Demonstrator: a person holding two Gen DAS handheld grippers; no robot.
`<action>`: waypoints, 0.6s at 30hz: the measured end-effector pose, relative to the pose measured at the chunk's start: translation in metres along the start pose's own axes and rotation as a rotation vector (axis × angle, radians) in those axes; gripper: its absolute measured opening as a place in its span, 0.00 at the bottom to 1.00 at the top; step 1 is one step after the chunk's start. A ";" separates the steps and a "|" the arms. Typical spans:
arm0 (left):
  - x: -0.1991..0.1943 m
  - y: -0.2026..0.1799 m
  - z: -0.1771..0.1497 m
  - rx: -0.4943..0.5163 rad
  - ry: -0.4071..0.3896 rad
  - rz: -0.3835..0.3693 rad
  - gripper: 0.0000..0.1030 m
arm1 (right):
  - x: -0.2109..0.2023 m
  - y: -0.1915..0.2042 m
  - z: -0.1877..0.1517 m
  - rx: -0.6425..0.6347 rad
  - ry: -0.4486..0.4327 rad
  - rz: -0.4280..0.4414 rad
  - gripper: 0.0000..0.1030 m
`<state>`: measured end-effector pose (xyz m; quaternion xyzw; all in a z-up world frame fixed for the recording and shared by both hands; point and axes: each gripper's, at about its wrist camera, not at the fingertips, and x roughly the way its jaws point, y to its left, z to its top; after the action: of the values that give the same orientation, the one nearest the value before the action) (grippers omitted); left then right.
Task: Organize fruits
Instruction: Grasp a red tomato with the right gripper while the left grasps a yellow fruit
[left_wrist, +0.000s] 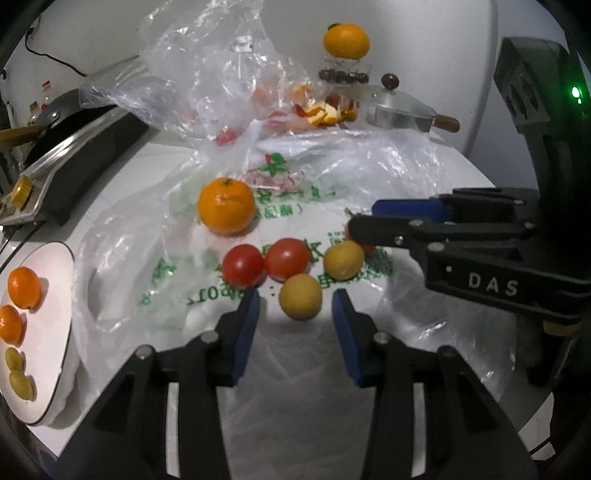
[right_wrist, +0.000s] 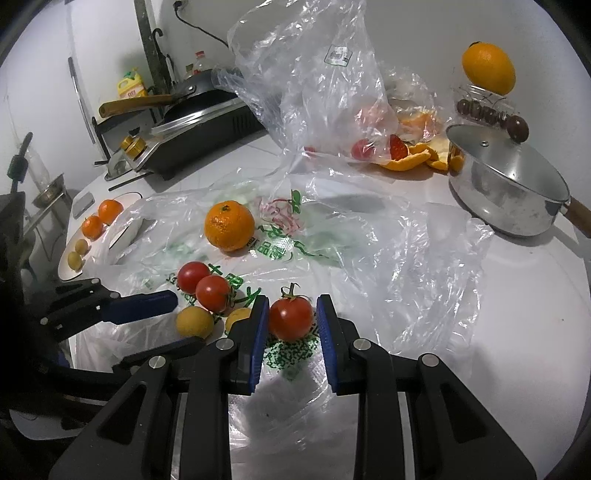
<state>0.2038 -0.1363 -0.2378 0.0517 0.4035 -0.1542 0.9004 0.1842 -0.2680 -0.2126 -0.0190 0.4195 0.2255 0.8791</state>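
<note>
Now right tool (right_wrist: 291, 321) gapes around stemmed tomato (right_wrist: 291, 318), pads not touching. Left tool (left_wrist: 295, 306) gapes too, yellow fruit (left_wrist: 300, 296) just ahead.

- The left gripper (left_wrist: 295, 301) with blue-padded black fingers stands open, a small round yellow fruit (left_wrist: 300, 296) between its tips.
- Two red cherry tomatoes (left_wrist: 266, 261) and a second yellow fruit (left_wrist: 343, 259) lie beyond on the clear printed plastic bag (left_wrist: 177, 266).
- A large orange mandarin (left_wrist: 226, 206) sits further back.
- The right gripper (left_wrist: 369, 221) reaches in from the right.
- A white oval plate (left_wrist: 51, 332) at left holds small orange and yellow fruits.
</note>
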 end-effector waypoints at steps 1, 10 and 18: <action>0.001 0.000 0.000 -0.001 0.003 -0.001 0.41 | 0.001 0.000 0.000 0.001 0.006 0.004 0.28; 0.006 0.001 0.001 -0.001 0.013 -0.027 0.25 | 0.010 0.001 0.001 0.010 0.037 0.014 0.30; -0.003 0.000 -0.002 -0.002 -0.005 -0.051 0.25 | 0.003 0.006 0.000 -0.012 0.019 -0.004 0.29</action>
<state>0.2007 -0.1351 -0.2366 0.0399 0.4026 -0.1769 0.8972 0.1829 -0.2613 -0.2135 -0.0272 0.4265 0.2260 0.8754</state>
